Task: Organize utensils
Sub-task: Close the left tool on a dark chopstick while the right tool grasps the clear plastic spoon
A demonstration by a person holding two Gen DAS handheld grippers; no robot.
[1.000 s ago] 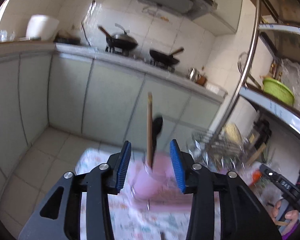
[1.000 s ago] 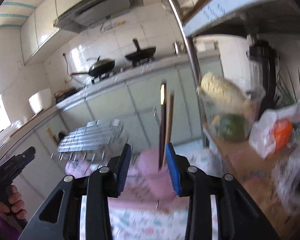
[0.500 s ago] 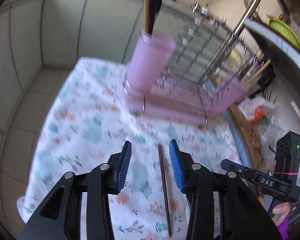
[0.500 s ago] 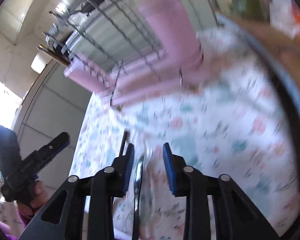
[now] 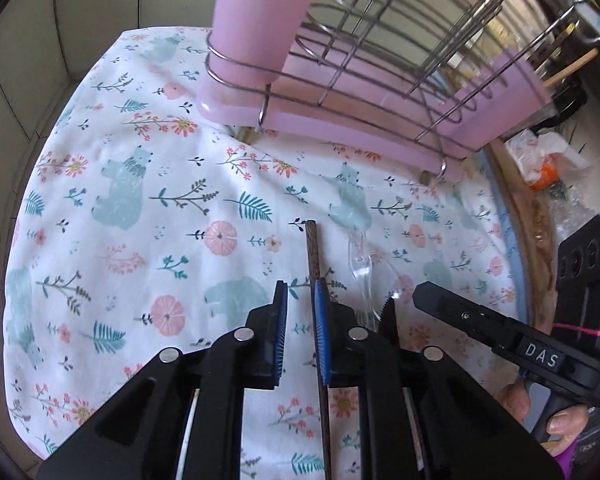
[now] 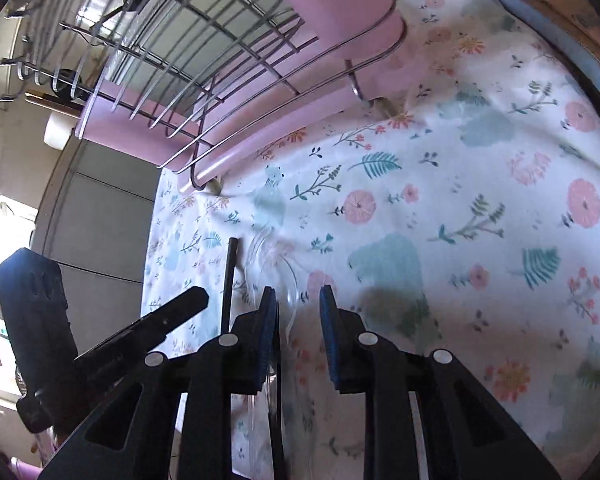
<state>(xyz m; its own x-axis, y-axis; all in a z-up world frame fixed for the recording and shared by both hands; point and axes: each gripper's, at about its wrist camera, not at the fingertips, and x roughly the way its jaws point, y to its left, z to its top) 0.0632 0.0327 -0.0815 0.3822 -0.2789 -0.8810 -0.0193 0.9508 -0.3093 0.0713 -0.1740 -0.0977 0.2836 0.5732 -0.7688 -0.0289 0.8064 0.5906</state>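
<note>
A dark brown chopstick point(image 5: 312, 252) lies on the floral cloth point(image 5: 140, 208); its near part runs along the inner face of my left gripper's right finger. My left gripper point(image 5: 300, 292) is low over the cloth, jaws narrowly apart, nothing clamped. A clear plastic utensil point(image 5: 360, 268) lies just right of the chopstick. In the right wrist view my right gripper point(image 6: 298, 300) is open over that clear utensil point(image 6: 276, 264), with the chopstick point(image 6: 230, 272) to its left. A wire rack on a pink tray point(image 5: 380, 136) holds a pink utensil cup point(image 5: 260, 12) at each end.
The cloth's edge drops to a tiled floor on the left point(image 5: 28, 80). A wooden board and plastic bags point(image 5: 540, 164) lie at the right. Each gripper shows in the other's view, the left one point(image 6: 160, 320) close beside the right.
Both grippers have tilted down from facing the kitchen and rack to hover low over the cloth. The left jaws have narrowed beside the chopstick; the right is now over the clear utensil.
</note>
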